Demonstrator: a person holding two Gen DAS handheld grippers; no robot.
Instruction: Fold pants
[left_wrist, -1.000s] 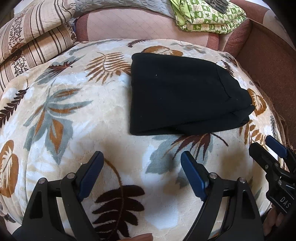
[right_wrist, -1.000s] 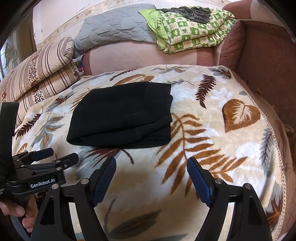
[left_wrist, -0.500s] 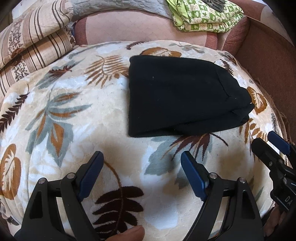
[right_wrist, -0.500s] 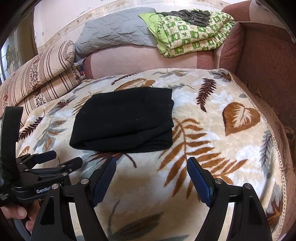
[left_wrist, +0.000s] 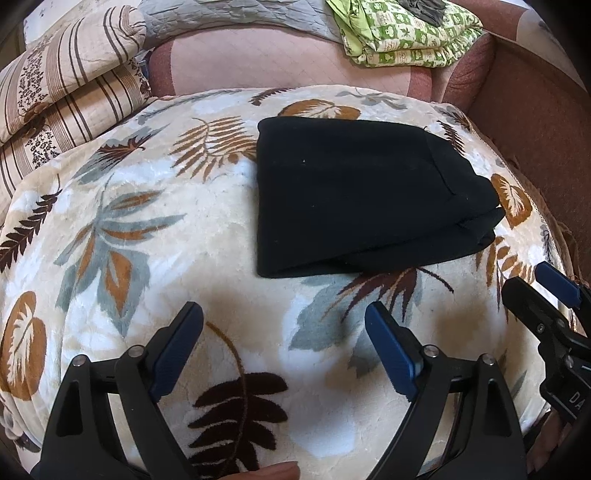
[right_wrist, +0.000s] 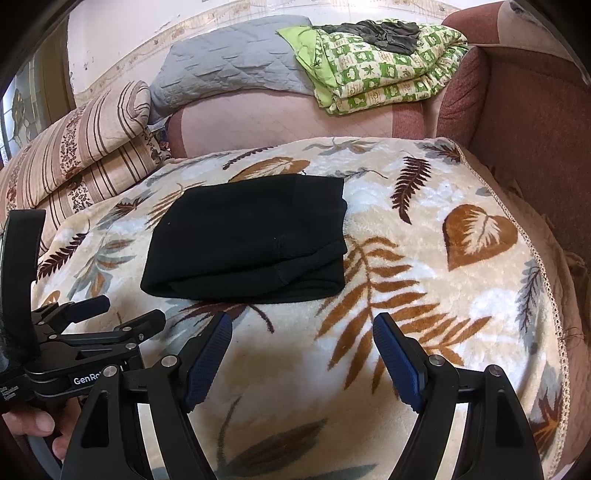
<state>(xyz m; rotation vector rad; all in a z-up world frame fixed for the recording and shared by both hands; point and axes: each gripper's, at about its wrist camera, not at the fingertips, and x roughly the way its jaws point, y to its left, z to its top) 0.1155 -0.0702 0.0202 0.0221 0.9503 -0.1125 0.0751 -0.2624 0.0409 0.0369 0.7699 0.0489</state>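
Seen from the left wrist, the black pants lie folded into a compact stack on a cream blanket with a leaf print, above and a little to the right of the left gripper. The gripper hangs over bare blanket, well apart from the pants, its blue-padded jaws spreading wider with nothing between them. At the right edge the right gripper pokes into view, likewise clear of the fabric. Striped cushions sit at the upper left, and a green patterned quilt rests on the sofa back behind.

Seen from the right wrist, the folded pants rest left of centre on the blanket, their layered edges facing the camera. The right gripper hovers just short of the stack, released, its jaws wide and empty. The left gripper shows at the lower left in a person's hand, beside the pants but not touching them. A grey quilted cover and the green quilt lie along the reddish sofa.
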